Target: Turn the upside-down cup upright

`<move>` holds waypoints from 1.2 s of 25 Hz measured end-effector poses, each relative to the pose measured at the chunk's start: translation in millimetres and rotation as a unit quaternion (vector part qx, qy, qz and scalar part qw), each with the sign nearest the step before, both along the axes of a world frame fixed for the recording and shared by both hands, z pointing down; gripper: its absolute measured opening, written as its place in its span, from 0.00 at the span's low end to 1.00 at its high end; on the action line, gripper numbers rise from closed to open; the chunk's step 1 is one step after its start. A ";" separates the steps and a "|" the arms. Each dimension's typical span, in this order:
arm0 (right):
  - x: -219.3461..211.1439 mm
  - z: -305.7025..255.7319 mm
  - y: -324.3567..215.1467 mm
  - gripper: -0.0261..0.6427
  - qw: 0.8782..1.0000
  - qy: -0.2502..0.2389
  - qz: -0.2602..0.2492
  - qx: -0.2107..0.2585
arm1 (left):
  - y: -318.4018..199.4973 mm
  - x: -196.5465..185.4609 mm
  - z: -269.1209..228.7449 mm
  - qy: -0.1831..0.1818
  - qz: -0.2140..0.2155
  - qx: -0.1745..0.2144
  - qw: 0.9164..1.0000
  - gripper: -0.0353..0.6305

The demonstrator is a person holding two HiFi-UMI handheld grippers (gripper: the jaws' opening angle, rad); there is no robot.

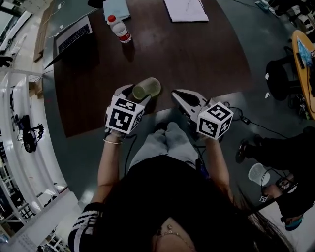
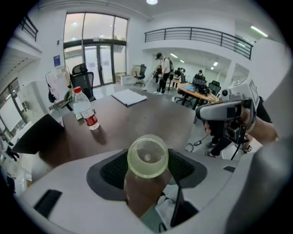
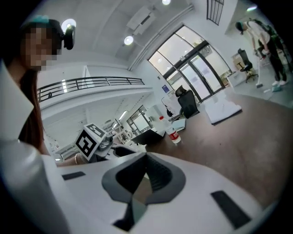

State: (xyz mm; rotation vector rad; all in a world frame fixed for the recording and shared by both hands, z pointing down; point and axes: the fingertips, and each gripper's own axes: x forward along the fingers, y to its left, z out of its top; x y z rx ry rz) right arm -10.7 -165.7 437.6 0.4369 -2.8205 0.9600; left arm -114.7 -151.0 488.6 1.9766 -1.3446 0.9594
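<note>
Left hand-held gripper [image 1: 135, 94]: you are grasping cup [image 1: 147, 89] between its pads. Cup lies sideways over near edge of bench [image 1: 197, 54]. Turn judged half done: upright and set-down remain. Right hand-held gripper [image 1: 179, 96], 3 o'clock of cup: clenched, empty.

A dark brown table [image 1: 187, 54] is seen, its near edge and most of its middle left bare. An open laptop [image 1: 74, 37] is set by the left edge toward the far left corner, and a water bottle [image 1: 119, 29] with a red cap and label is stood upright to its right. A pale blue booklet [image 1: 116, 9] is laid just behind the bottle at the far edge, and white sheets [image 1: 186, 10] are laid along that edge further right
</note>
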 end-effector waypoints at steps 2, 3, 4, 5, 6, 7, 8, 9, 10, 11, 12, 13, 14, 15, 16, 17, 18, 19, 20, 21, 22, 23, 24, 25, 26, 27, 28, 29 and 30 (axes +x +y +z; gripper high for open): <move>2.0 2.6 1.5 0.06 1.000 0.009 -0.001 0.005 | -0.3 2.1 9.1 -0.011 0.011 -0.016 1.000 0.48; 3.2 4.2 2.0 0.06 1.000 0.012 0.000 0.007 | -0.7 2.9 14.1 -0.018 0.017 -0.023 0.999 0.48; 4.2 6.1 2.2 0.06 1.000 0.017 0.002 0.009 | -1.5 2.8 19.7 -0.028 0.024 -0.029 0.999 0.48; 5.0 8.5 2.0 0.06 1.000 0.024 0.003 0.014 | -2.4 2.1 25.7 -0.038 0.031 -0.035 0.998 0.48; 5.4 10.9 1.9 0.06 0.999 0.033 0.004 0.020 | -3.0 1.3 31.7 -0.048 0.037 -0.042 0.997 0.48; 5.6 13.3 2.2 0.06 0.999 0.043 0.004 0.027 | -3.3 0.9 37.3 -0.056 0.043 -0.049 0.996 0.48; 5.6 15.5 2.8 0.06 0.998 0.052 0.003 0.034 | -3.3 1.1 42.4 -0.062 0.050 -0.057 0.995 0.48; 5.6 17.3 3.7 0.06 0.998 0.059 0.003 0.038 | -3.1 1.7 47.2 -0.068 0.057 -0.065 0.994 0.48; 5.8 18.7 4.6 0.06 0.997 0.064 0.003 0.040 | -2.8 2.6 51.8 -0.076 0.064 -0.072 0.992 0.48; 6.2 19.8 5.4 0.06 0.997 0.066 0.004 0.041 | -2.6 3.5 56.1 -0.085 0.072 -0.077 0.991 0.48; 6.7 20.7 5.9 0.06 0.997 0.066 0.005 0.040 | -2.4 4.4 60.0 -0.094 0.081 -0.082 0.989 0.48; 7.0 21.5 6.1 0.06 0.997 0.066 0.007 0.038 | -2.3 5.2 63.5 -0.102 0.088 -0.086 0.987 0.48; 7.2 22.4 5.9 0.06 0.997 0.067 0.009 0.037 | -2.3 5.8 66.8 -0.107 0.095 -0.090 0.986 0.48; 7.2 23.5 5.7 0.06 0.997 0.068 0.010 0.036 | -2.5 6.3 70.0 -0.110 0.100 -0.094 0.984 0.48; 7.4 24.7 5.4 0.06 0.997 0.070 0.011 0.035 | -2.5 6.9 73.2 -0.113 0.104 -0.097 0.983 0.48; 7.6 26.2 5.1 0.06 0.997 0.072 0.013 0.036 | -2.3 7.4 76.5 -0.115 0.108 -0.101 0.982 0.48; 7.9 27.7 4.8 0.06 0.996 0.075 0.013 0.036 | -1.8 7.8 79.9 -0.117 0.111 -0.104 0.981 0.48; 8.2 29.0 4.7 0.06 0.996 0.078 0.014 0.037 | -1.2 8.0 83.3 -0.121 0.114 -0.108 0.980 0.48; 8.4 29.9 4.7 0.06 0.996 0.079 0.014 0.037 | -0.6 8.1 86.4 -0.125 0.118 -0.111 0.979 0.48; 8.4 30.1 4.7 0.06 0.996 0.080 0.015 0.038 | -0.2 8.6 88.8 -0.129 0.123 -0.114 0.977 0.48; 8.4 29.9 4.7 0.06 0.996 0.080 0.015 0.038 | 0.2 9.5 90.7 -0.133 0.128 -0.116 0.976 0.48; 8.4 29.4 4.6 0.06 0.996 0.080 0.016 0.038 | 0.4 10.4 92.3 -0.135 0.132 -0.119 0.975 0.48; 8.6 29.0 4.3 0.06 0.996 0.079 0.017 0.038 | 0.2 11.1 93.9 -0.137 0.135 -0.120 0.974 0.48; 8.8 28.8 4.0 0.06 0.996 0.079 0.017 0.037 | -0.2 11.7 95.1 -0.138 0.136 -0.122 0.973 0.48; 9.1 28.6 3.7 0.06 0.996 0.080 0.018 0.036 | -0.9 12.4 95.8 -0.138 0.137 -0.123 0.973 0.48; 9.5 28.5 3.3 0.06 0.996 0.080 0.018 0.035 | -1.9 13.1 96.1 -0.138 0.137 -0.123 0.973 0.48; 10.0 28.6 3.0 0.06 0.996 0.080 0.019 0.034 | -3.1 14.0 96.2 -0.137 0.137 -0.123 0.973 0.48; 10.6 28.8 2.7 0.06 0.996 0.080 0.019 0.034 | -4.5 15.1 96.4 -0.136 0.137 -0.122 0.974 0.48; 11.2 29.0 2.6 0.06 0.996 0.080 0.020 0.033 | -5.7 16.2 96.8 -0.134 0.137 -0.120 0.974 0.48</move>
